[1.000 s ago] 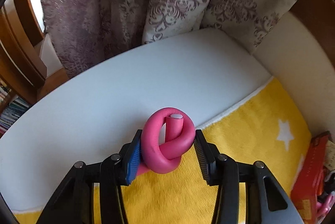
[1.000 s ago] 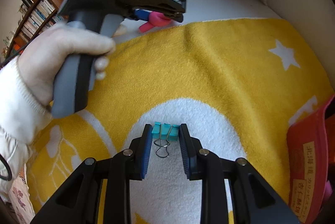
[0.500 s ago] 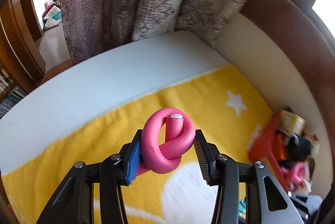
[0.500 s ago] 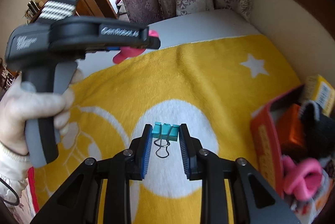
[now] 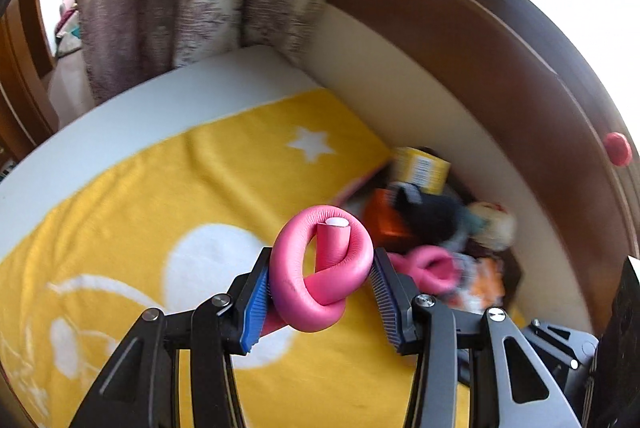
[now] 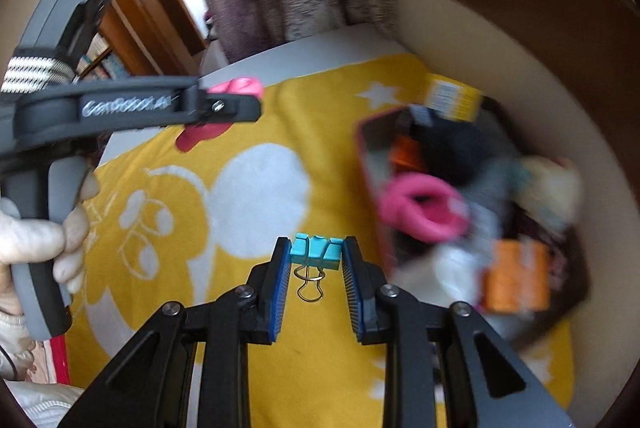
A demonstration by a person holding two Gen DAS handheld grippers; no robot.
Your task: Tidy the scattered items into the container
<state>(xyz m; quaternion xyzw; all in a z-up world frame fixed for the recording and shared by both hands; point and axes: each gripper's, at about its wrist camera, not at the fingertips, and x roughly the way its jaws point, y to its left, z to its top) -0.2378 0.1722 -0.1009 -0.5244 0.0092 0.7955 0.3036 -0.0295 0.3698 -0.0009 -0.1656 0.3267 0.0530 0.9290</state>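
Note:
My left gripper [image 5: 320, 284] is shut on a knotted pink foam roller [image 5: 320, 276] and holds it above the yellow blanket [image 5: 160, 196]. My right gripper [image 6: 316, 260] is shut on a teal binder clip [image 6: 316, 257], its wire handles hanging toward me. The red container [image 6: 370, 156] lies to the right in both views, holding several items, among them another pink roller [image 6: 420, 208], a yellow box [image 6: 452, 100] and an orange box [image 6: 516, 280]. The left gripper also shows in the right wrist view [image 6: 240, 100], up left, with the pink roller in it.
The yellow blanket [image 6: 248, 188] with white figures covers a white mattress [image 5: 160, 96]. A cream padded wall [image 5: 440, 100] runs behind the container. Patterned curtains [image 5: 180, 8] hang at the far end. A bookshelf [image 6: 100, 56] stands at the left.
Both grippers have swung right toward the container, each still holding its item. The container now lies closer and fuller in both views.

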